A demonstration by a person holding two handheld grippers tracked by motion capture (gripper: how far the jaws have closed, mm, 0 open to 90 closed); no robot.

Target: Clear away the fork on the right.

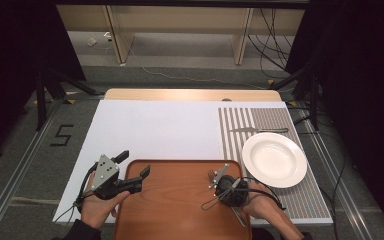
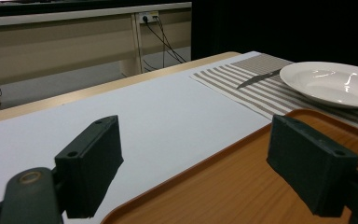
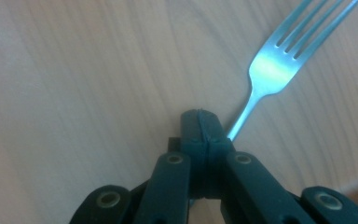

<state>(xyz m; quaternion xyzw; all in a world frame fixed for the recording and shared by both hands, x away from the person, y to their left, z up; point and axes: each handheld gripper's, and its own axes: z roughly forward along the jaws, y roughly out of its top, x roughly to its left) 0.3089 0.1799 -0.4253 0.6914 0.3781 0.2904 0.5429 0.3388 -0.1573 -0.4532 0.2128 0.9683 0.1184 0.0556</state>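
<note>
Setting a place; fork stage.

Done, judging by the layout: plate (image 1: 274,159) sat on the striped placemat (image 1: 260,119), with the knife (image 1: 258,130) on the mat just beyond the plate's far rim. Left to do: the fork (image 3: 272,59) was not yet on the mat.

Right gripper (image 1: 218,179) was over the wooden tray (image 1: 180,200), on the side of the tray nearest the plate. Its fingers (image 3: 200,135) were clenched on the fork's handle; right gripper view showed the neck and tines sticking out past the fingertips, above the tray's wood grain. Whether the fork was lifted or resting on the tray could not be told.

Fork's long axis ran in line with the fingers, slightly skewed; tines pointed away from the hand, toward the tray's far edge.

Left gripper (image 1: 135,170) was at the tray's corner farthest from the plate, fingers (image 2: 91,163) released and spread wide, holding nothing.
</note>
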